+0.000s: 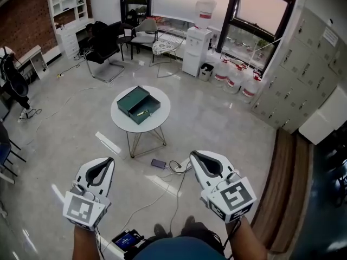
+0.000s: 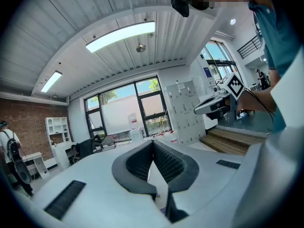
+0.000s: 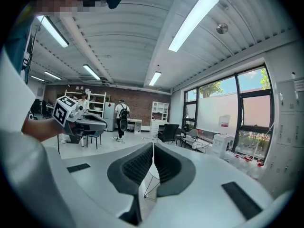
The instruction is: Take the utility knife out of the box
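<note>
A dark green box (image 1: pixel 139 104) lies open on a small round white table (image 1: pixel 123 122) out in the room, well ahead of both grippers. A small yellowish item, likely the utility knife (image 1: pixel 142 112), rests inside the box. My left gripper (image 1: pixel 110 160) is low at the left, shut and empty. At the right my right gripper (image 1: pixel 192 154) is held the same way, shut with nothing in it. In the left gripper view the pads (image 2: pixel 166 163) meet at the tips. The right gripper view shows its pads (image 3: pixel 137 167) touching, with the table's wire legs (image 3: pixel 151 184) beyond them.
Cables and a small device (image 1: pixel 158 163) lie on the floor between me and the table. Black chairs (image 1: pixel 103 50), a water dispenser (image 1: pixel 196 50) and water jugs (image 1: pixel 234 75) stand at the back. Grey lockers (image 1: pixel 303 69) and a wooden step (image 1: pixel 282 194) line the right. A person with a backpack (image 3: pixel 123 118) stands far off.
</note>
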A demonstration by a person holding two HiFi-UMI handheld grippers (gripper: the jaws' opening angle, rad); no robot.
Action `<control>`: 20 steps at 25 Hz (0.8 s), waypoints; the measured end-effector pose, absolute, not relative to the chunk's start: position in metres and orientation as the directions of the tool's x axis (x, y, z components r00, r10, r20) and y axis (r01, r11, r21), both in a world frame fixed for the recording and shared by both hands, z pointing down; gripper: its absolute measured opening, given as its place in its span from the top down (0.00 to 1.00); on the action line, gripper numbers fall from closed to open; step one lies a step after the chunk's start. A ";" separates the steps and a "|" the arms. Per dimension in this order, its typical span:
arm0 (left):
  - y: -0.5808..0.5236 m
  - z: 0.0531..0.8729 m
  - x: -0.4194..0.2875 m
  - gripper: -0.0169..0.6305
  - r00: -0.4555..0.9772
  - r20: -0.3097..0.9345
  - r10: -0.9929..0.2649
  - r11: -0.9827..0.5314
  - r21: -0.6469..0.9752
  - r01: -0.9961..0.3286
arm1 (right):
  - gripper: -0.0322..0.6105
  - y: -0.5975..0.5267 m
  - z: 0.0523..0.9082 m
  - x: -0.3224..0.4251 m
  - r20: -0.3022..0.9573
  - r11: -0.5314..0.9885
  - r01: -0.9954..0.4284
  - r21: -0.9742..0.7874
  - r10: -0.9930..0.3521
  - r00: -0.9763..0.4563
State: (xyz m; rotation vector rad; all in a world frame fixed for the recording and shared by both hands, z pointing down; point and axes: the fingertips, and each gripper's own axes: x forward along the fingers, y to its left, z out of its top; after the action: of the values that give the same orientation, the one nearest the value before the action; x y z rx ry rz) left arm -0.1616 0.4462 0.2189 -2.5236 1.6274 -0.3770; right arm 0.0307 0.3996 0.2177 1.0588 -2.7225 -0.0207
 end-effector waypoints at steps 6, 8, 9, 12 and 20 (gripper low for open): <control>0.419 0.222 -0.176 0.95 0.379 0.156 -0.912 -0.406 -0.220 -0.887 | 0.89 0.366 0.222 0.015 0.217 0.755 -0.649 0.092 -0.652 -0.727; 0.411 0.221 -0.179 0.95 0.365 0.153 -0.918 -0.391 -0.215 -0.895 | 0.89 0.352 0.222 0.010 0.219 0.769 -0.633 0.090 -0.635 -0.740; 0.408 0.222 -0.180 0.95 0.356 0.157 -0.921 -0.383 -0.210 -0.899 | 0.89 0.345 0.222 0.008 0.219 0.777 -0.623 0.089 -0.626 -0.749; 0.395 0.225 -0.182 0.95 0.320 0.174 -0.931 -0.352 -0.210 -0.912 | 0.89 0.323 0.222 0.006 0.211 0.795 -0.601 0.081 -0.603 -0.769; 0.352 0.230 -0.167 0.95 0.251 0.200 -0.947 -0.293 -0.221 -0.930 | 0.89 0.259 0.234 0.012 0.211 0.837 -0.545 0.049 -0.542 -0.814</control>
State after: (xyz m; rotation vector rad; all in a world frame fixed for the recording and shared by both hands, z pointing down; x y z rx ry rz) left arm -0.1672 0.3520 0.2300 -2.4391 1.8324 -0.4562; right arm 0.0121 0.2594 0.2337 0.8390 -2.8007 0.0199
